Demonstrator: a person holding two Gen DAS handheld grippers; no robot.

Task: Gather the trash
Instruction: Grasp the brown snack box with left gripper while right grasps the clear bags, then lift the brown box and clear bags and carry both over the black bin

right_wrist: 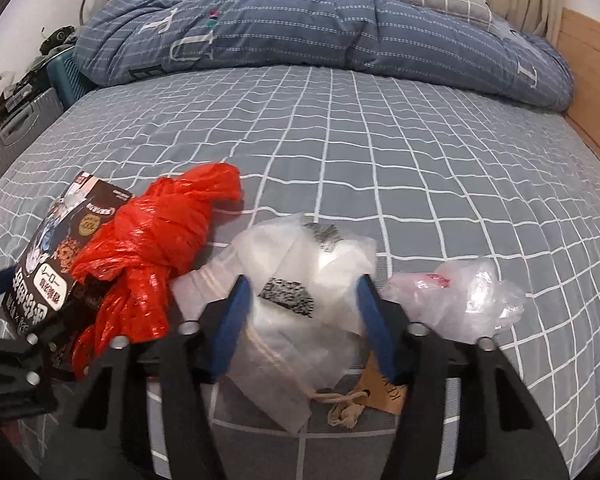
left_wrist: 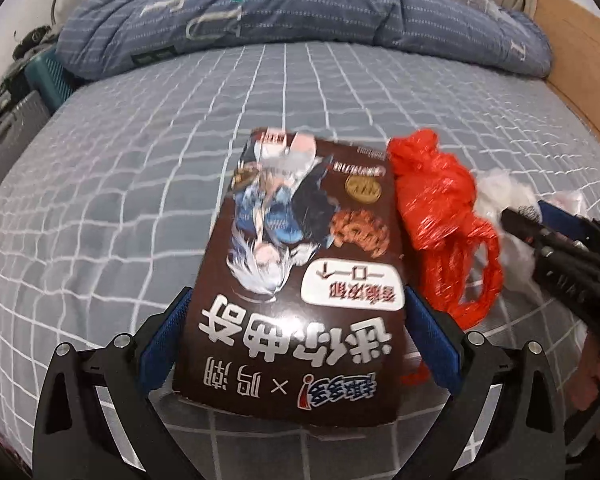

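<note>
Left wrist view: left gripper (left_wrist: 300, 312) clamps a brown snack box (left_wrist: 300, 272) over the bed (left_wrist: 140, 160).
Right gripper (right_wrist: 300, 292) jaws straddle a white plastic bag (right_wrist: 300, 280), half-open; contact unclear.

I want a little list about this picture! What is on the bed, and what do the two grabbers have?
place: grey checked bed sheet, rumpled blue quilt at the far end
left gripper: shut on brown printed snack box
right gripper: blue fingers on either side of frosted white plastic bag; whether it grips yet is unclear
beside the box: crumpled red plastic bag
right of the white bag: small clear plastic bag
under the white bag: brown paper tag with string
</note>
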